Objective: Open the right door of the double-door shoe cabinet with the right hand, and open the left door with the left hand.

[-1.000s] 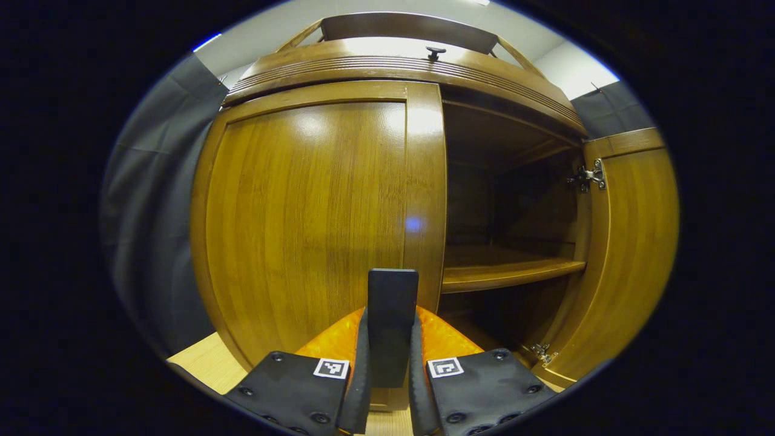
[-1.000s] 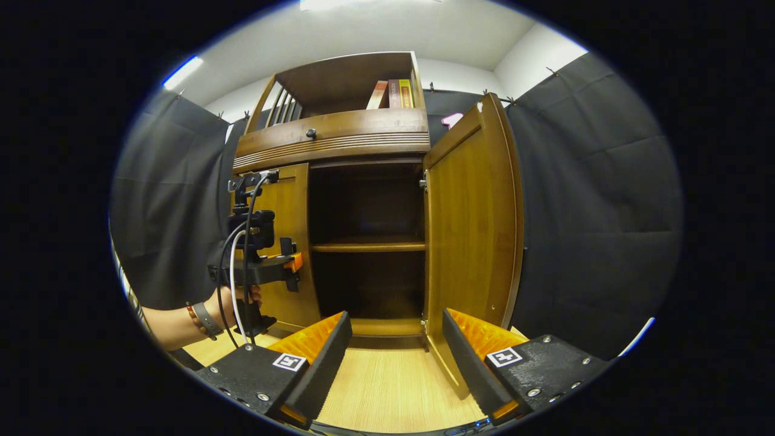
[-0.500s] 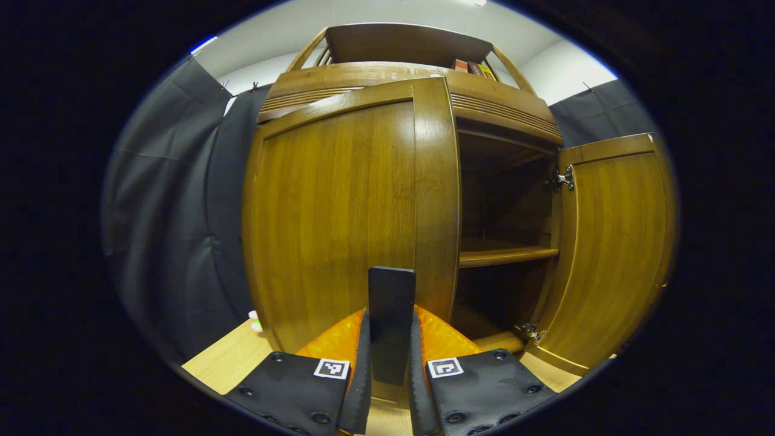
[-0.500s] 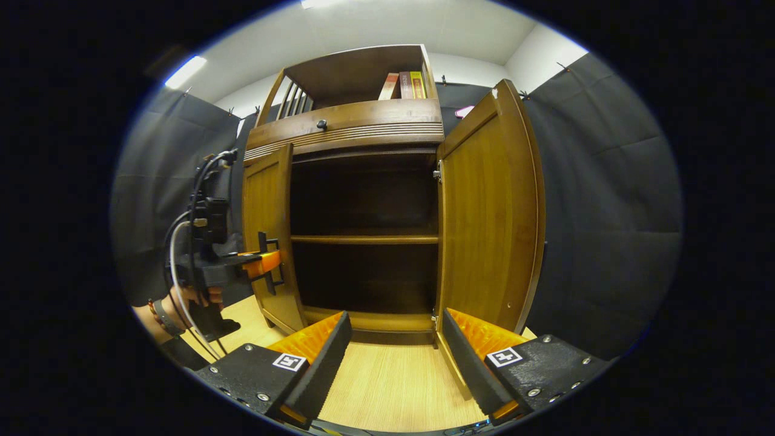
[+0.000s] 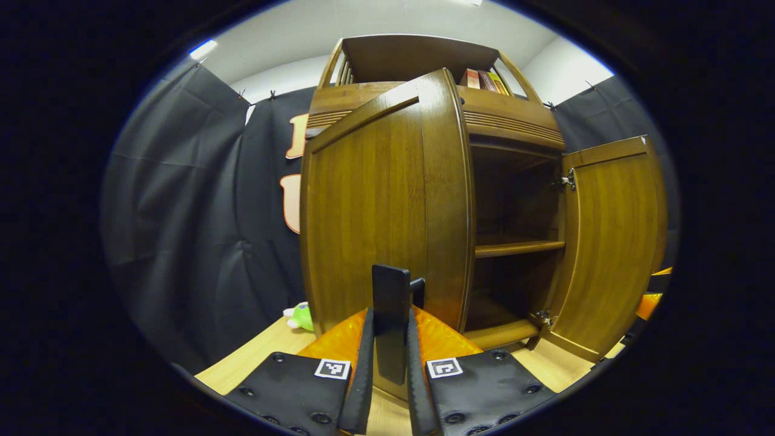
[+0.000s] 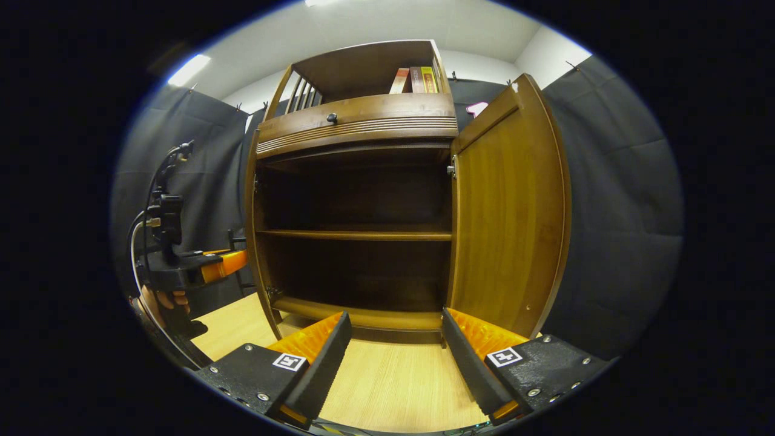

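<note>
The wooden shoe cabinet (image 6: 357,130) stands with both doors swung out. In the left gripper view the left door (image 5: 375,206) fills the middle, angled well away from the cabinet front. My left gripper (image 5: 390,318) is shut on that door's dark flat handle (image 5: 392,290). The right door (image 5: 611,242) hangs wide at the far right. In the right gripper view the left door (image 6: 250,242) shows almost edge-on, with the left gripper (image 6: 206,269) and the hand (image 6: 160,300) holding it beside it. My right gripper (image 6: 393,357) is open over the floor, holding nothing, just left of the right door (image 6: 511,212).
Inside the cabinet a shelf (image 6: 357,235) crosses the dark interior. Books (image 6: 418,80) stand on the top shelf and a drawer knob (image 6: 331,117) sits above the doors. A small green toy (image 5: 301,316) lies on the wooden floor (image 6: 387,387) left of the cabinet. Black cloth walls surround everything.
The left door has swung from nearly closed to wide out, my left gripper moving with its handle. The right gripper stays open near the right door.
</note>
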### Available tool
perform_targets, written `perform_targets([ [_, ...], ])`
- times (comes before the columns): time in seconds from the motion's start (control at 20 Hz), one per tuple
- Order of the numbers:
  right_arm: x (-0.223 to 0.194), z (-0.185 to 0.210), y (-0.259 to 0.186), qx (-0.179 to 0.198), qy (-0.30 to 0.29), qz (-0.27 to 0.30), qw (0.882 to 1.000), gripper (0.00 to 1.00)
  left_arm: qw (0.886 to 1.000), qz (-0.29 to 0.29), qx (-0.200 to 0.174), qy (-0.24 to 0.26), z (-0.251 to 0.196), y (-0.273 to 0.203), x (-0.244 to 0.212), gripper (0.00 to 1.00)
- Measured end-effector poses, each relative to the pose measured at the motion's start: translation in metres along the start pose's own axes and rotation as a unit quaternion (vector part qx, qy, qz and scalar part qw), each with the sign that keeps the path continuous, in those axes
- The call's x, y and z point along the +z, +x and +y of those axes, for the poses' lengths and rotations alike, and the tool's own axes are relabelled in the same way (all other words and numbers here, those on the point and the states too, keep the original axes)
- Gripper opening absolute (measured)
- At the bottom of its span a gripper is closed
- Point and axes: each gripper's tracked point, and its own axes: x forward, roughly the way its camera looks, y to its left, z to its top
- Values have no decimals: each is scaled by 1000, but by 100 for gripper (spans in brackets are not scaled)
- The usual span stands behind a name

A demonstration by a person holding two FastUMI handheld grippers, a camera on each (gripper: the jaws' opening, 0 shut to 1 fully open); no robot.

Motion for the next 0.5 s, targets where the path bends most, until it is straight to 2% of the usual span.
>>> perform_targets([
  [0.05,0,3,0,2,1,0,1000,100,1000,-1,4,3,6,-5,1,32],
  [0.3,2,18,4,4,-2,0,1000,100,1000,-12,1,0,30,-21,1,33],
  [0.5,7,26,7,-1,-3,-7,1000,100,1000,-11,14,0,56,-33,2,33],
])
